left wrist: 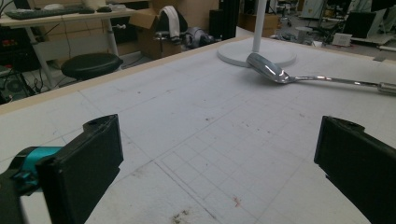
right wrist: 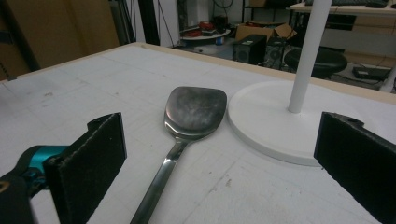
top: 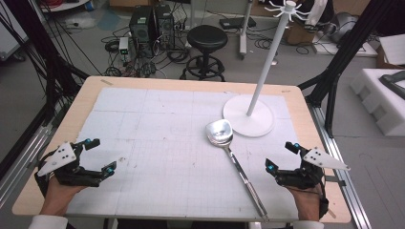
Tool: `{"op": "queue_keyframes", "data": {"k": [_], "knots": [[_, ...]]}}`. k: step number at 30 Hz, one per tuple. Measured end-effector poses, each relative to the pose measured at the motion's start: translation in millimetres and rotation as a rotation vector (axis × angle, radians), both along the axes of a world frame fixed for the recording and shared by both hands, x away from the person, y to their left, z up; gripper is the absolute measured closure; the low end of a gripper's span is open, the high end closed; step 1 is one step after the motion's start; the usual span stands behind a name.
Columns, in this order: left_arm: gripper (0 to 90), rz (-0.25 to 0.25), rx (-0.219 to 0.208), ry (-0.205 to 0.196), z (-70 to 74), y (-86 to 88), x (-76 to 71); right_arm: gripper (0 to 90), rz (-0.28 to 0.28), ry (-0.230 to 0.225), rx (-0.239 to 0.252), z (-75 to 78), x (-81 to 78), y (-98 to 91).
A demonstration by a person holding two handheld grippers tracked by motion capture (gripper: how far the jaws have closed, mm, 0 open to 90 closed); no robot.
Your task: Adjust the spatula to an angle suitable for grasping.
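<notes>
A steel spatula [top: 231, 155] lies flat on the white gridded mat [top: 157, 143], its blade [top: 219, 132] touching the round base of a white rack stand [top: 249, 114]. Its handle runs toward the front right. My left gripper [top: 101, 155] rests at the front left, open, nothing between its jaws. At the front right my right gripper [top: 282, 156] is open too, just right of the handle. The left gripper view has the spatula [left wrist: 280, 74] far off beyond wide black pads [left wrist: 88, 163]. The right gripper view looks along the spatula [right wrist: 187, 121] toward the stand base [right wrist: 275, 121].
The stand's white pole [top: 267, 57] rises to a ring of hooks at the back right. Wooden table edges [top: 62, 133] frame the mat. Behind the table are a black stool [top: 207, 40], computer boxes and cables on the floor.
</notes>
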State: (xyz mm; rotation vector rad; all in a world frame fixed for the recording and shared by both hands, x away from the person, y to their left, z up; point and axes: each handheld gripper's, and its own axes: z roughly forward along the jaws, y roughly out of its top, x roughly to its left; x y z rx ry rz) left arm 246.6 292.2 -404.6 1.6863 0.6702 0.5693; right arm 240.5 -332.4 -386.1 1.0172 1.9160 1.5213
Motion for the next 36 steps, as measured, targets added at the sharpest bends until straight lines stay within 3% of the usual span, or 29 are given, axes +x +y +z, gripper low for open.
{"op": "queue_keyframes", "data": {"k": [5, 8, 15, 17, 26, 27, 36], "knots": [[1.8, -0.002, 0.007, 0.003, -0.2, -0.5, 0.1, 1.2, 0.002, 0.049, -0.007, 1.8, 1.8, 2.5], [1.7, -0.002, 0.006, 0.003, -0.9, -1.2, -0.4, 1.2, -0.029, 0.081, -0.026, 7.6, 3.4, 5.5], [1.7, 0.006, -0.001, 0.005, -1.3, 0.7, 0.4, 0.4, -0.019, 0.082, -0.109, 23.7, 9.3, 10.6], [1.8, 0.007, 0.0, 0.004, -1.4, 1.1, 0.5, 0.4, -0.017, 0.081, -0.111, 25.7, 10.2, 10.9], [1.7, 0.004, -0.003, 0.006, -1.2, 1.4, 0.6, 0.4, 0.022, 0.119, -0.183, 49.8, 24.9, 19.4], [1.7, 0.005, -0.003, 0.005, -1.1, 1.4, 0.5, 0.4, 0.055, 0.134, -0.201, 54.9, 27.7, 22.3], [1.8, 0.006, -0.006, 0.005, -1.0, 1.5, 0.6, 0.4, 0.138, 0.168, -0.29, 68.9, 36.7, 36.1]]}}
